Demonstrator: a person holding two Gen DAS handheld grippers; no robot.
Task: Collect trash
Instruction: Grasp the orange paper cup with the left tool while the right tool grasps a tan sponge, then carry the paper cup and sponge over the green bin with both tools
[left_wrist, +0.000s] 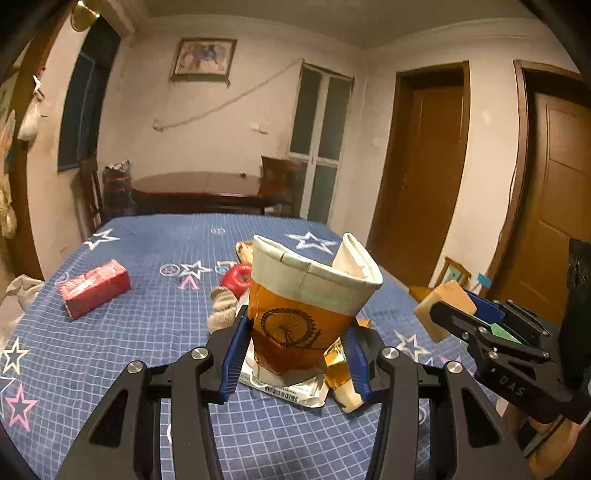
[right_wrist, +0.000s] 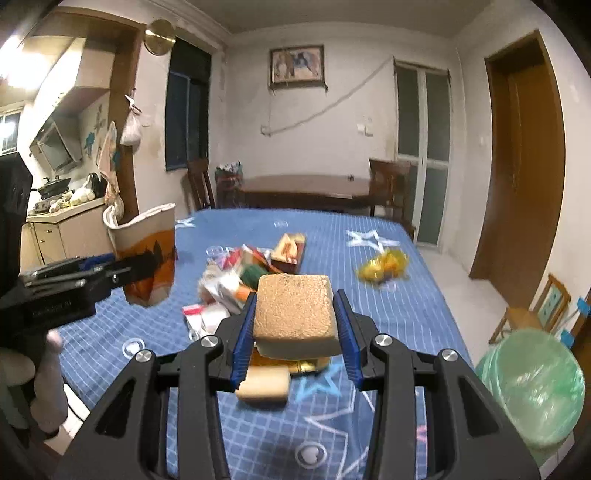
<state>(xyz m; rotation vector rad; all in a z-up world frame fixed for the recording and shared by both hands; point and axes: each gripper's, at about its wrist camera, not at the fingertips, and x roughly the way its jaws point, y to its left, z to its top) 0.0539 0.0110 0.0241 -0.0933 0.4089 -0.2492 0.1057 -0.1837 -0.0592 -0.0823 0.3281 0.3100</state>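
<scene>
Left gripper clamps crushed cup; right gripper pinches sponge. Bin at 4 o'clock; swinging fast could drop either.

The paper cup sits low at frame centre, above the table. A box lies at left, an apple behind the cup, and what may be wrappers beneath it. The sponge hangs at right.
</scene>
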